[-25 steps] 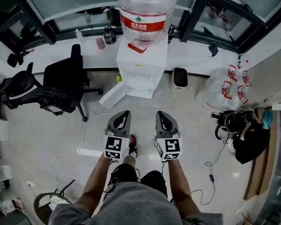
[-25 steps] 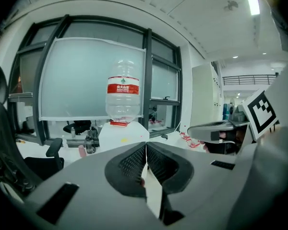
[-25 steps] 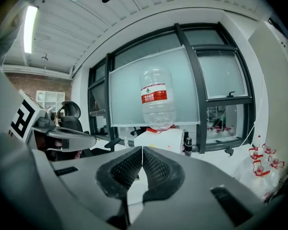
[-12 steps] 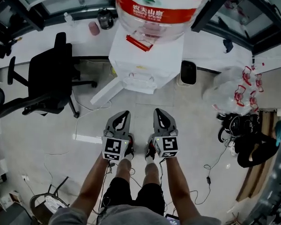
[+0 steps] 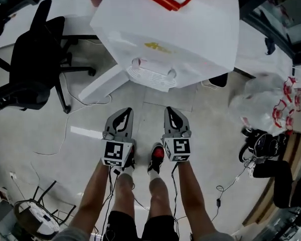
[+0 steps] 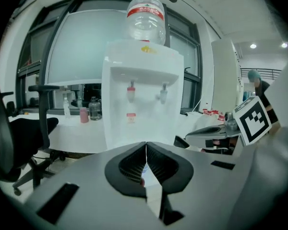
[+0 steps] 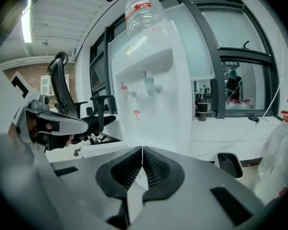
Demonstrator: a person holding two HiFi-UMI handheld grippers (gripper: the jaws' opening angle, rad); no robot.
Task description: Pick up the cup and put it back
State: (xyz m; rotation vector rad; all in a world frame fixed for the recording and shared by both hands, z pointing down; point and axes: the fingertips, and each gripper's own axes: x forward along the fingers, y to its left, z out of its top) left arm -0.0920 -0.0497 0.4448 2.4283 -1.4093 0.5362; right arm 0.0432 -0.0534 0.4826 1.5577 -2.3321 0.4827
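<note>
A white water dispenser [image 5: 165,29] with a clear bottle [image 6: 145,17] on top stands ahead of me. In its recess, under the taps, sits a small pale cup with a red band [image 6: 130,118], also in the right gripper view [image 7: 136,112]. My left gripper [image 5: 123,112] and right gripper [image 5: 169,111] are held side by side over the floor, short of the dispenser's drip tray [image 5: 150,77]. Each one's jaws meet tip to tip with nothing between them, as the left gripper view [image 6: 146,145] and right gripper view [image 7: 142,149] show.
A black office chair [image 5: 32,59] stands to the left by a white desk [image 6: 81,131] carrying a pink cup [image 6: 84,115] and bottles. A white plastic bag [image 5: 268,107] and dark gear lie at the right. Cables run across the floor [image 5: 226,185]. A small black bin [image 7: 229,164] sits beside the dispenser.
The person has walked toward the dispenser, which now fills the top of the head view. Both grippers have stayed shut, side by side, and come nearer to it.
</note>
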